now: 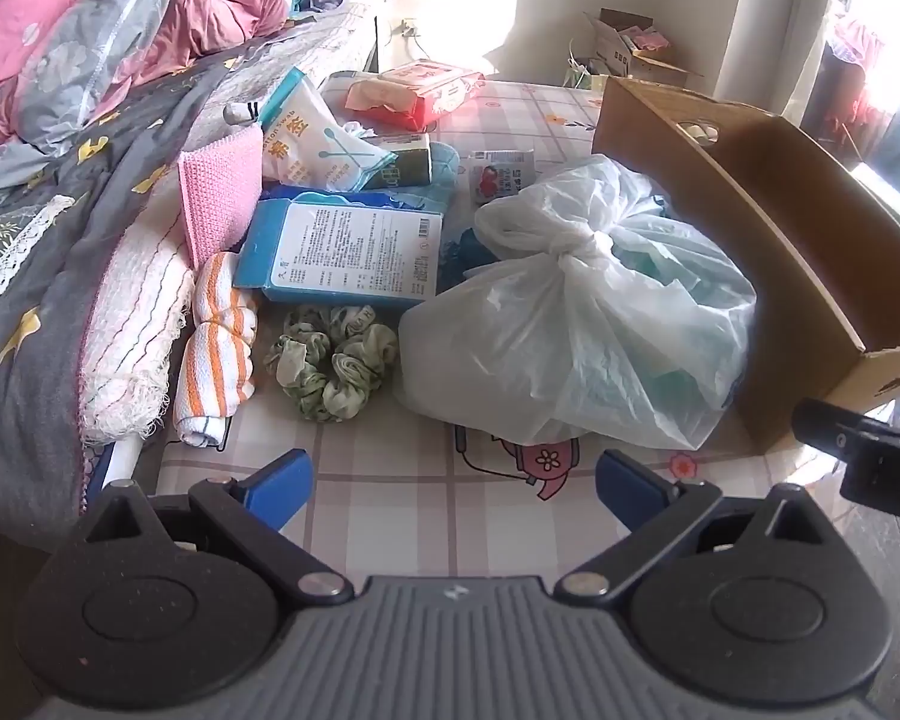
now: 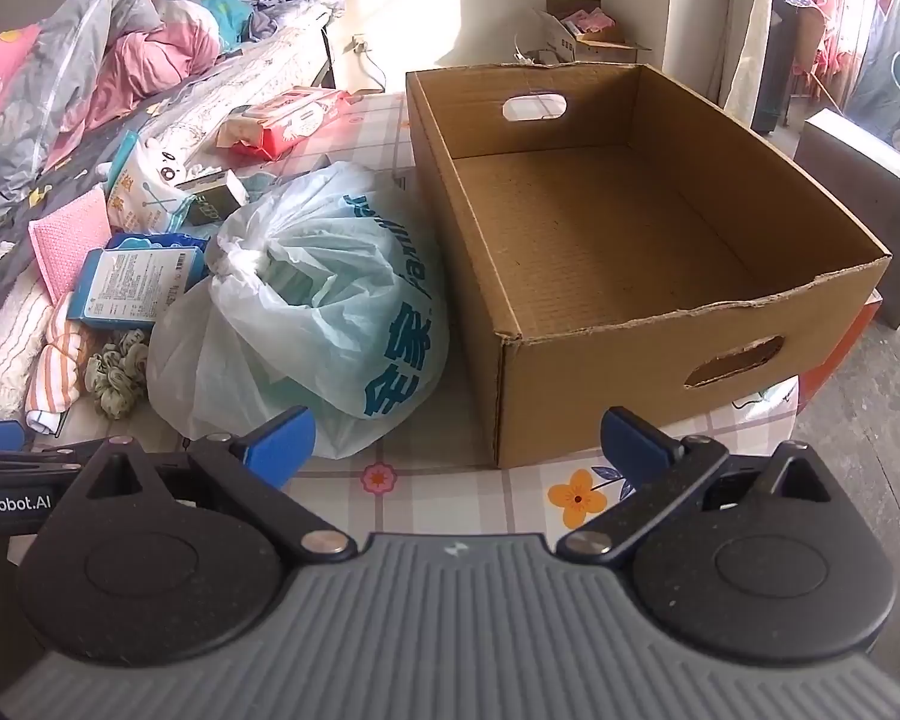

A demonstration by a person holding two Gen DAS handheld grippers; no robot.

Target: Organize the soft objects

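A knotted white plastic bag lies on the checked sheet beside an empty cardboard box. Left of the bag lie a green scrunchie, an orange-striped rolled cloth, a blue packet, a pink cloth, a cotton swab pack and a red tissue pack. My left gripper hangs open in front of the scrunchie and bag, holding nothing. My right gripper is open and empty before the box's near corner.
Crumpled pink and grey bedding is piled along the left. A white knitted cloth lies at its edge. A small open carton sits by the far wall. A dark stool stands right of the box.
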